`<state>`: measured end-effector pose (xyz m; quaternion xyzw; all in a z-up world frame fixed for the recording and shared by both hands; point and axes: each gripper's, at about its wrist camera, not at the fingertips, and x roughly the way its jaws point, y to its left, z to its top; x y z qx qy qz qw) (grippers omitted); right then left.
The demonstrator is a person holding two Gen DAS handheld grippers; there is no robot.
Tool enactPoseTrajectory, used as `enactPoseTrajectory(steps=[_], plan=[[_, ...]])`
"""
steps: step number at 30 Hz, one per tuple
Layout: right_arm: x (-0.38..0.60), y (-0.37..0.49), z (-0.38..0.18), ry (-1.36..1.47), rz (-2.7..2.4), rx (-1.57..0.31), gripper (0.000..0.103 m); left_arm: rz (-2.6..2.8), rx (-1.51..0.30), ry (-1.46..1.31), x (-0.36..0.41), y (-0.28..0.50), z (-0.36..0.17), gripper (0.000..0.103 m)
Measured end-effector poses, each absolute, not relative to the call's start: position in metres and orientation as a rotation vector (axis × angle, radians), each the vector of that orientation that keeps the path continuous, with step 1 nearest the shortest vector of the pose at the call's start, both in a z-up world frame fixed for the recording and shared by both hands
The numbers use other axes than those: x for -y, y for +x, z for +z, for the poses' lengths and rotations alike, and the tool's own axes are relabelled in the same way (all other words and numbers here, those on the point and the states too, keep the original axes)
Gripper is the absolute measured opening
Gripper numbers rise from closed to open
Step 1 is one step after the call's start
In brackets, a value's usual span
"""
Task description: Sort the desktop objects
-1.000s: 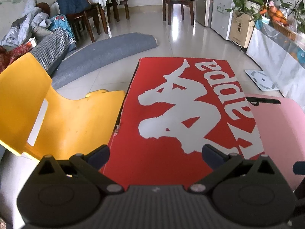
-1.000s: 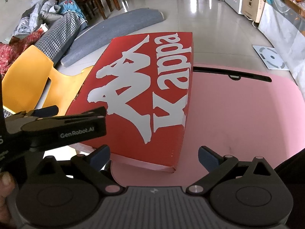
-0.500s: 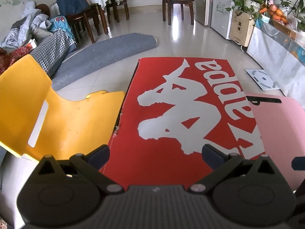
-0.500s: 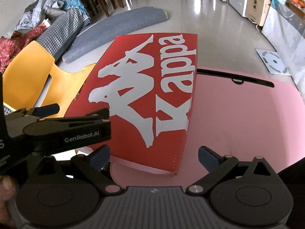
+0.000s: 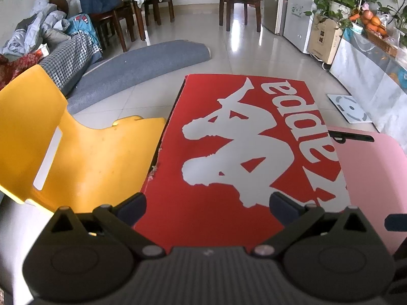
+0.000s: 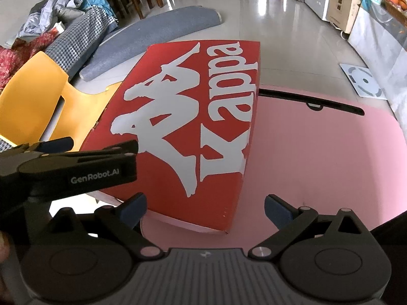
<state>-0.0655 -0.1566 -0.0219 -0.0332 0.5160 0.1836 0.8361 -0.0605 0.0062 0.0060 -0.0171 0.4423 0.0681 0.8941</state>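
Note:
A red shoe box [image 5: 244,152] [image 6: 193,127] with a white Kappa logo lies lid-up on the left part of a pink table top [image 6: 318,157] [image 5: 374,172]. My left gripper [image 5: 207,207] hovers open over the box's near end, nothing between its fingers. My right gripper [image 6: 204,207] is open too, above the box's near right corner and the pink surface. The left gripper's black body [image 6: 76,165] shows at the left of the right wrist view, over the box's near left corner.
A yellow plastic chair [image 5: 63,152] stands just left of the box. A black slot handle [image 6: 310,103] runs along the table's far edge. On the tiled floor beyond lie a rolled grey mat [image 5: 142,68] and a white scale [image 5: 351,108]. A covered bench with plants [image 5: 368,58] lines the right.
Both grippers have drifted slightly; the box sits a touch higher in the right wrist view. Both stay open and the box has not moved.

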Motion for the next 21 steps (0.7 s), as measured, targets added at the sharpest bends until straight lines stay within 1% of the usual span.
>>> enactPoseTrajectory(steps=[21], plan=[[0.145,-0.057,-0.022,-0.096,0.415,-1.092,0.099,0.144,-0.924,-0.036,-0.006,-0.057,0.006,0.103]])
